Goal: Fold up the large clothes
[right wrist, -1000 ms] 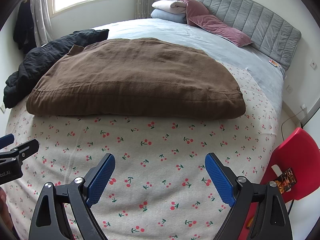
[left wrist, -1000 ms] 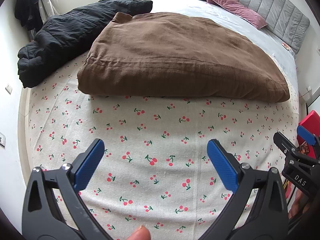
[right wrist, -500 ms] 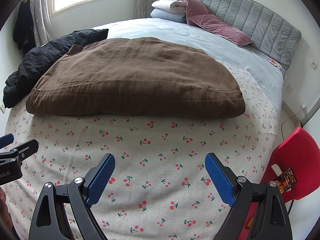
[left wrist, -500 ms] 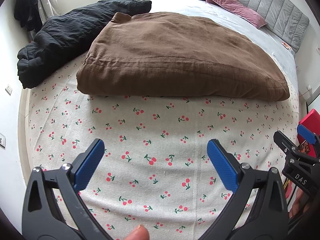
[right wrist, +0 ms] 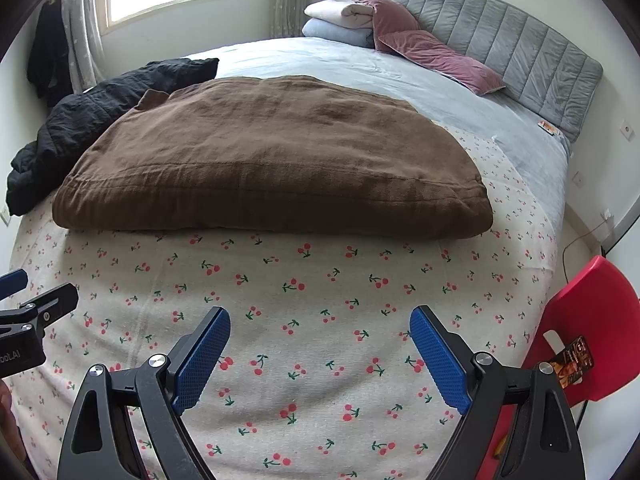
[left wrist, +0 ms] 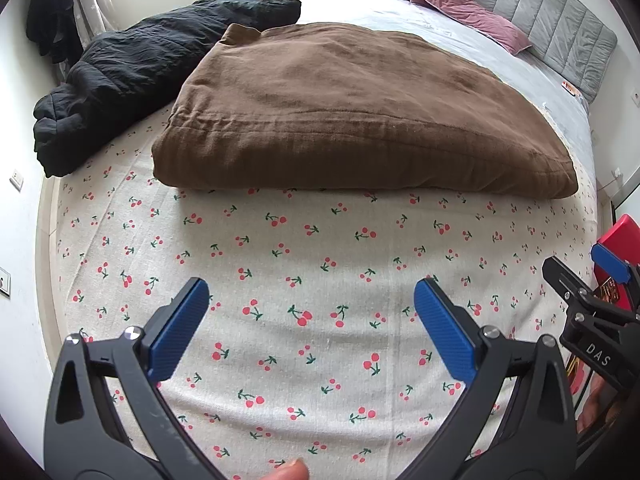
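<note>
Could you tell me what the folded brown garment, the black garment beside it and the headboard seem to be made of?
Brown garment: probably a soft woven cotton or corduroy, matte, judging by its fine ribbed texture and stitched hem.
Black garment: likely a padded synthetic shell; its crinkled, puffy surface suggests so.
Headboard: grey upholstery fabric, matte, stitched into vertical padded channels.

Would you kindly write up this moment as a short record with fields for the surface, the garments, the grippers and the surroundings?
surface: bed with cherry-print sheet
brown garment: folded into a thick flat bundle, lying across the middle of the bed
black garment: crumpled, unfolded, beside and behind the brown one
left gripper: open, empty, above bare sheet
right gripper: open, empty, above bare sheet
far end: pink pillows, folded bedding, grey headboard
beside bed: red chair
</note>
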The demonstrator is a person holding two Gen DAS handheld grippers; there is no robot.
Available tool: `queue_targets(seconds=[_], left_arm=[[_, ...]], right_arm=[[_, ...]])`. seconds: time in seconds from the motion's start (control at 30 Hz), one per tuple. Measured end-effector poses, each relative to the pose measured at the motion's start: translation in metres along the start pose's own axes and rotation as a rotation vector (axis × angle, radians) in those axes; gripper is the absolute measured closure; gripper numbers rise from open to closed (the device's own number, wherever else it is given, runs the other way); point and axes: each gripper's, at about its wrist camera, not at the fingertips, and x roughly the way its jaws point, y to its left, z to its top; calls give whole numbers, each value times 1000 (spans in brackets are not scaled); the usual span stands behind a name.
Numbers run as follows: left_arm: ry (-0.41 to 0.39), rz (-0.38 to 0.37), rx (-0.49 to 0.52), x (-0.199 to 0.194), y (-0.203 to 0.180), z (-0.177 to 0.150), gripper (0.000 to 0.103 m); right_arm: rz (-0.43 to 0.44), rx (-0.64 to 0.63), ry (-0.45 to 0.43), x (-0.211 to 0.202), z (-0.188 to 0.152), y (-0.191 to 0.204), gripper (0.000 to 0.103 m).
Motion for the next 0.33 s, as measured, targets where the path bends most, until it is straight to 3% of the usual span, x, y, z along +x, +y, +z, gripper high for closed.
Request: queue_targets(seconds=[0.33], left_arm=[[2,14,24,1,0,-2,1]], right_arm=[[17,-7,10,4,-1,5,11]])
